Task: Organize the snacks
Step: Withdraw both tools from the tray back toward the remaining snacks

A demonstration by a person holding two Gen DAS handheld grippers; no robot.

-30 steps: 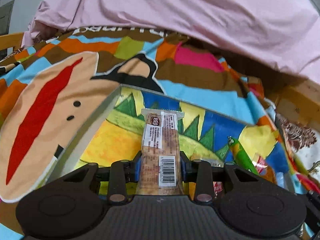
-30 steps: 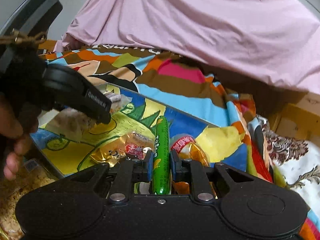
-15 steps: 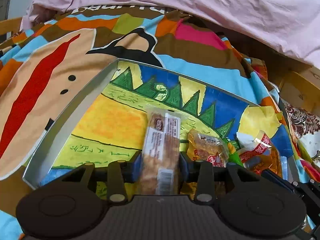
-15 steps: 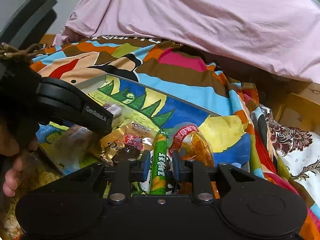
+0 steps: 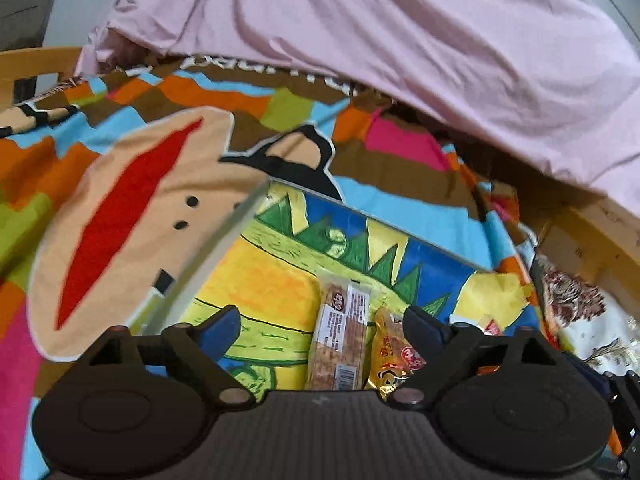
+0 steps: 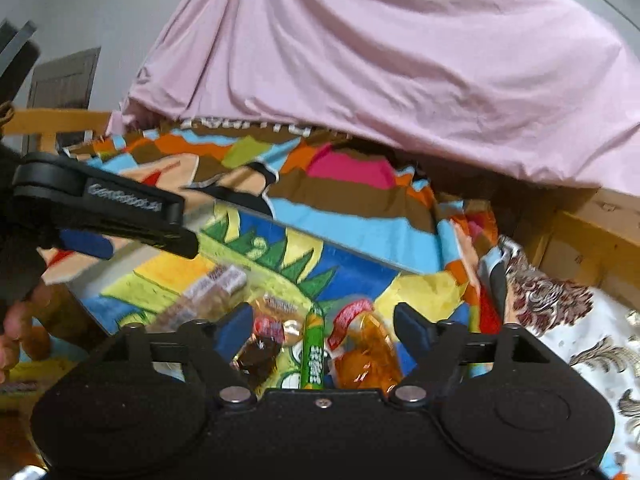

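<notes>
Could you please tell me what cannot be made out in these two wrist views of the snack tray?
- Left wrist: the cracker bar and the yellow packet have their near ends hidden behind the left claw body.
- Right wrist: the green stick is cut off below by the right claw; packet print is blurred.

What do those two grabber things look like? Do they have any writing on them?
Both are black plastic. The left gripper and the right gripper each have two round discs on a ribbed body, silver rivets at the joints, and two fingers with blue pads. Seen from the right camera, the left one's side arm carries blurred pale lettering, and brown twine hangs by its handle.
</notes>
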